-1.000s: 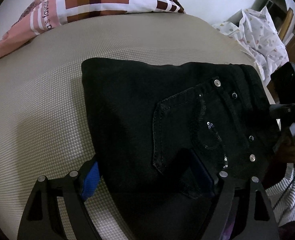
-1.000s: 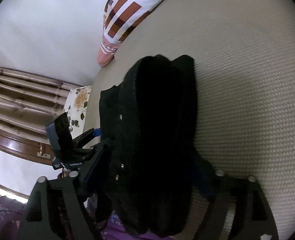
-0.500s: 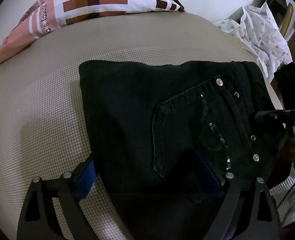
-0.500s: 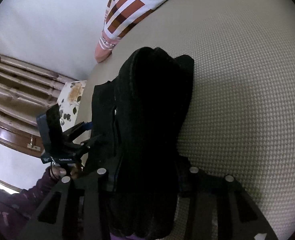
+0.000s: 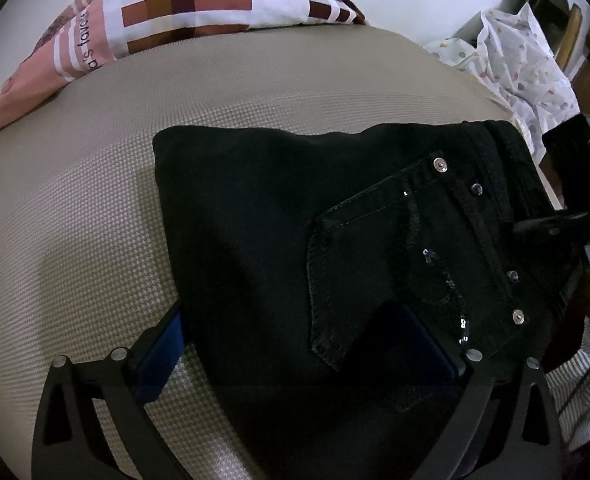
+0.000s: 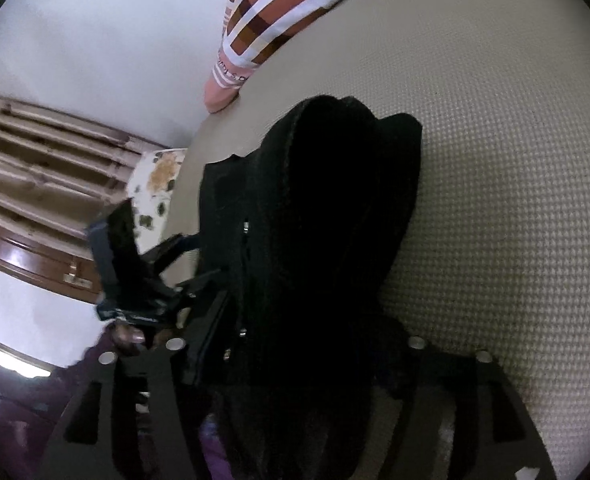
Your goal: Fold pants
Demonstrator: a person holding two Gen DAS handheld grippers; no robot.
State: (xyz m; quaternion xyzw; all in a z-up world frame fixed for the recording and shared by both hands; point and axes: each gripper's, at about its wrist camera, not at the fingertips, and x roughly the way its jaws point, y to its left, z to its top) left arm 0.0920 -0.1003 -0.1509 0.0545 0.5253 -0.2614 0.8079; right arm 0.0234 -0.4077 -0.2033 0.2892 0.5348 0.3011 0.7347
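Observation:
The black pants (image 5: 279, 240) lie folded into a thick stack on the beige bed (image 5: 75, 208), back pocket with studs and sequins facing up. My left gripper (image 5: 295, 344) is open, its blue-padded fingers (image 5: 163, 352) wide apart at the stack's near edge. My right gripper (image 6: 295, 348) is open with its jaws on either side of the folded stack (image 6: 327, 240), seen end-on at the waistband side. The right gripper also shows in the left wrist view (image 5: 567, 220) at the right edge. The left gripper shows in the right wrist view (image 6: 135, 268).
A pink, white and brown checked pillow (image 5: 155, 20) lies at the head of the bed by the white wall. A white dotted cloth (image 5: 523, 64) hangs beyond the bed's right side. Wooden furniture (image 6: 35, 184) stands past the bed's edge.
Both grippers have drawn back a little from the stack. The right gripper's jaws have narrowed around the stack, then stayed. The pants have not moved.

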